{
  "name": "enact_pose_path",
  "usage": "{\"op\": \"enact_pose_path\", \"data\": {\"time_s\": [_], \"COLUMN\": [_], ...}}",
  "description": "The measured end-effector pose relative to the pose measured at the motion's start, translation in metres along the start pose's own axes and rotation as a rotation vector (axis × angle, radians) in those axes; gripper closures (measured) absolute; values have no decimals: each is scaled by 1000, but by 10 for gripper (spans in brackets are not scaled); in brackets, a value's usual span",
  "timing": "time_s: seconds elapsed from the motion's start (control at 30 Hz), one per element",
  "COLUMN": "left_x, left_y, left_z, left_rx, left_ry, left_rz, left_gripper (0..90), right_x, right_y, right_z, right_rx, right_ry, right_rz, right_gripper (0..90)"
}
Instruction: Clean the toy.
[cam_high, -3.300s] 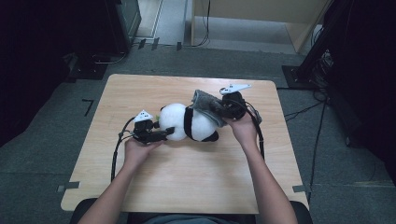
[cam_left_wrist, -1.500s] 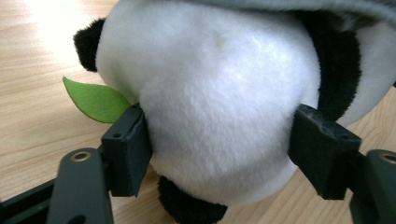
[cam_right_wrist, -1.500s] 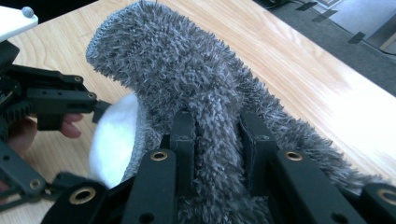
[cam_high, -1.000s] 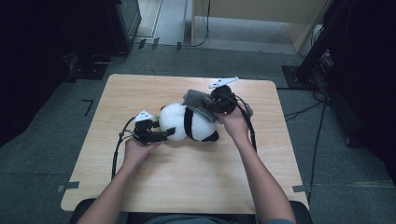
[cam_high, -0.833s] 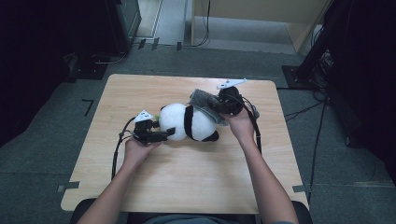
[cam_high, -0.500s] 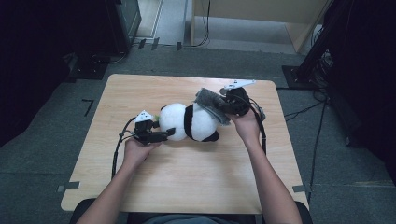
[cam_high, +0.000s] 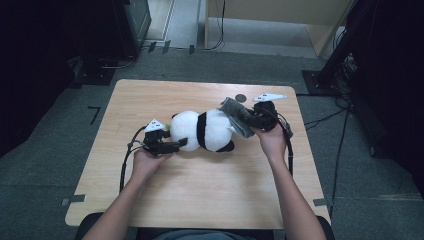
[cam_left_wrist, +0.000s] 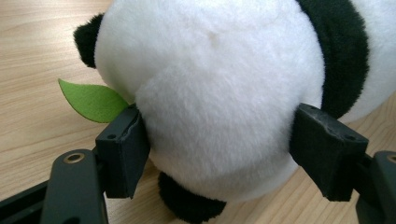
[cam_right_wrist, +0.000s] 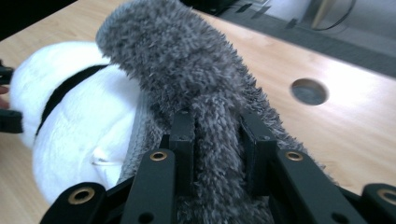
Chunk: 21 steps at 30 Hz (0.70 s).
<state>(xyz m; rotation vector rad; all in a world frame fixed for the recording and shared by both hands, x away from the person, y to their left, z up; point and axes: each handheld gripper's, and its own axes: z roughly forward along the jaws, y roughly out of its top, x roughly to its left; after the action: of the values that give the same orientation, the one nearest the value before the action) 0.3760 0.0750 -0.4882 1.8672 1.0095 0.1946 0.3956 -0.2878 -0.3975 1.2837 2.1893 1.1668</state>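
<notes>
Left tongs (cam_left_wrist: 219, 154) pinch the plush panda's (cam_high: 202, 131) white head on the table (cam_high: 210, 200); right tongs (cam_right_wrist: 217, 135) grip a grey fuzzy cloth (cam_right_wrist: 187, 70), draped against the panda's far end.

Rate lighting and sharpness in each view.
High view: table evenly lit, room edges dark, panda soft but readable. Left gripper view: bright and sharp, fur and leaf crisp, left gripper clear. Right gripper view: grey cloth sharp near the right gripper, panda and far table edge blurred.
</notes>
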Motion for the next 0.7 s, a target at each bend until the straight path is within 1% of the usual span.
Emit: {"op": "enact_pose_path", "data": {"time_s": [0.07, 0.13, 0.23, 0.3, 0.4, 0.43, 0.5, 0.57, 0.6, 0.63, 0.67, 0.7], "left_x": [0, -1, -1, -1, 0, 0, 0, 0, 0, 0, 0, 0], "left_y": [0, 0, -1, -1, -1, -1, -1, -1, -1, -1, -1, -2], "left_z": [0, 0, 1, 2, 3, 3, 3, 3, 3, 3, 4, 4], "left_rx": [-1, 0, 0, -5, -10, -10, -10, -11, -12, -14, -15, -16], "left_ry": [0, -1, 0, -1, -3, -2, -3, -3, -2, -1, 0, 0], "left_rz": [-2, -7, -8, -13, -13, -12, -10, -10, -10, -13, -14, -14], "left_gripper": [242, 242, 240, 237, 234, 233, 232, 225, 220, 214, 210, 208], "right_x": [2, 4, 5, 5, 6, 6, 5, 4, 3, 2, 2, 1], "right_y": [-3, -7, -13, -16, -23, -25, -29, -34, -36, -39, -41, -43], "right_z": [6, 10, 15, 18, 20, 21, 23, 24, 25, 26, 28, 30], "right_rx": [20, 19, 23, 18, -13, -22, -28, -58, -64, -63, -52, -39], "right_ry": [9, 13, 26, 24, 15, 18, 31, 38, 40, 40, 41, 40], "right_rz": [2, -3, 5, 10, 6, 11, 36, 42, 46, 53, 64, 64], "right_gripper": [705, 704, 704, 707, 709, 709, 707, 706, 706, 707, 708, 709]}}
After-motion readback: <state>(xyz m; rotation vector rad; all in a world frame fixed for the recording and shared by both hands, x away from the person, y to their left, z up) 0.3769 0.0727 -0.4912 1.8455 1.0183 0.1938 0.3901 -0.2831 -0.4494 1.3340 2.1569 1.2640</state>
